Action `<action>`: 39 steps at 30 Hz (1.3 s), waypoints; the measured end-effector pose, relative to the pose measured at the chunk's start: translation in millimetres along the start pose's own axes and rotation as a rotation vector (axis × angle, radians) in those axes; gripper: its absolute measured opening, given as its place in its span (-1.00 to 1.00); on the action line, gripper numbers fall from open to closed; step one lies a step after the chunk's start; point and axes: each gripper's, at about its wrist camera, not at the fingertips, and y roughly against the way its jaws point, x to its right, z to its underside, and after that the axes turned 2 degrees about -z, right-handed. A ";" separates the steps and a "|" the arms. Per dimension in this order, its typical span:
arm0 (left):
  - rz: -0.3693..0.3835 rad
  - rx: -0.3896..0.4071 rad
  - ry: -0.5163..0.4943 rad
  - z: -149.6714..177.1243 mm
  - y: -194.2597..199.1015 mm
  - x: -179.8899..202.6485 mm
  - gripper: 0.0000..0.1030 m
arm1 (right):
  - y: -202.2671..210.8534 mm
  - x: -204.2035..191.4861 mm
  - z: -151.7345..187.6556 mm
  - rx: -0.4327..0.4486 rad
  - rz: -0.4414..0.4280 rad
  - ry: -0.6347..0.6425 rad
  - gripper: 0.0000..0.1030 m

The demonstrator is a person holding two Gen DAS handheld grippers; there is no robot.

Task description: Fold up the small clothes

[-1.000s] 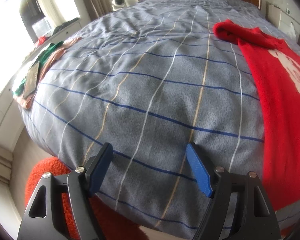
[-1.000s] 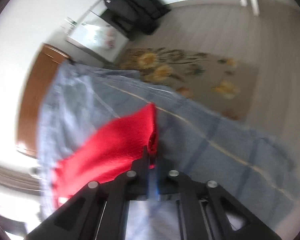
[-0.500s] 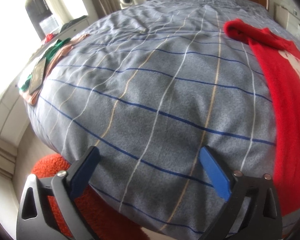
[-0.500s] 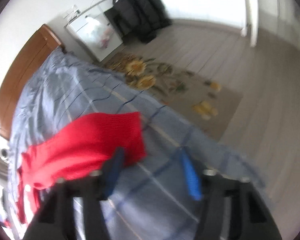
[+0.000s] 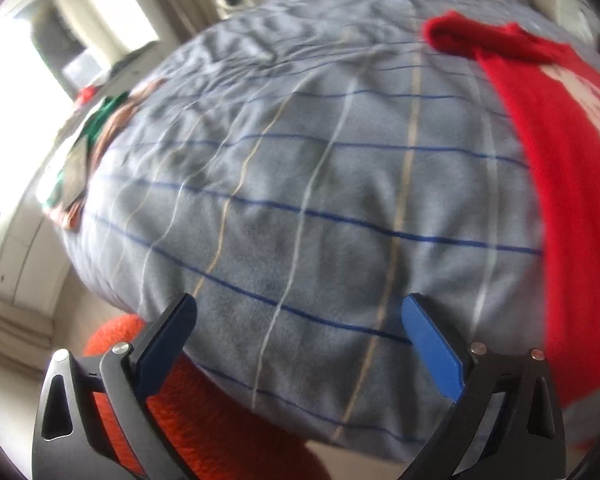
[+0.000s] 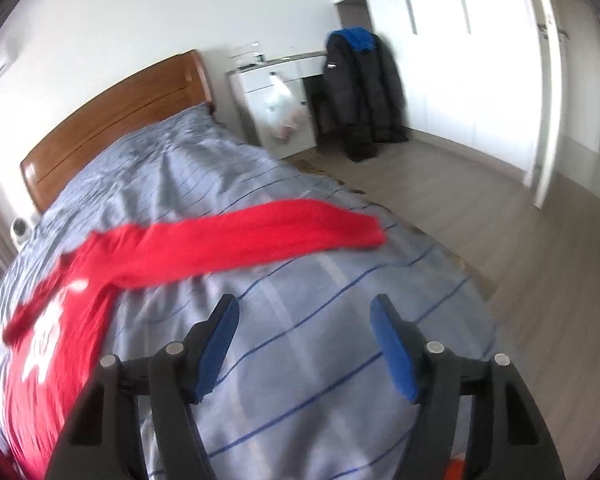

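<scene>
A: Where is the jumper [image 6: 204, 248]?
B: Flat on the bed [image 6: 300, 344], print side up, one sleeve [image 6: 292, 232] stretched out sideways. Judged: laid open so sleeves can be folded in first.

A: Grippers?
B: Left hand-held gripper [image 5: 300, 344] spread, empty, over bare cover beside the jumper's edge. Right hand-held gripper [image 6: 304, 344] spread, empty, just short of the sleeve. Likely poised to take hold.

A: Any writing?
B: White print [image 5: 592, 100] on the chest; blurred, unreadable. No labels seen.
</scene>
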 end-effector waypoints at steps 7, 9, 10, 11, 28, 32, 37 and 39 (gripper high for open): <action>0.248 0.265 -0.173 -108.9 79.1 28.3 0.99 | -1.1 -13.0 7.7 0.018 -0.038 0.037 0.32; 0.359 0.284 -0.251 -151.2 87.6 54.5 0.99 | -4.5 -7.3 10.3 -0.002 -0.041 0.005 0.32; 0.407 0.291 -0.295 -173.7 87.6 71.7 0.99 | -5.8 -5.0 11.7 -0.009 -0.044 -0.012 0.32; 0.429 0.291 -0.332 -191.7 85.2 87.8 0.99 | -6.4 -2.0 12.6 -0.015 -0.048 -0.030 0.31; 0.351 0.008 -0.512 -290.1 -55.7 267.4 -0.11 | -21.0 -7.0 18.3 -0.085 -0.040 -0.009 0.32; 0.475 0.063 -0.420 -288.8 -29.3 237.4 -0.90 | -22.8 -7.3 18.8 -0.086 -0.037 -0.012 0.35; 0.519 0.152 -0.001 -298.2 10.6 85.8 -0.90 | -24.3 -6.8 18.5 -0.089 -0.039 -0.015 0.35; 0.425 0.166 0.185 -292.8 8.9 7.7 -0.90 | -23.4 -5.6 18.4 -0.086 -0.046 -0.023 0.35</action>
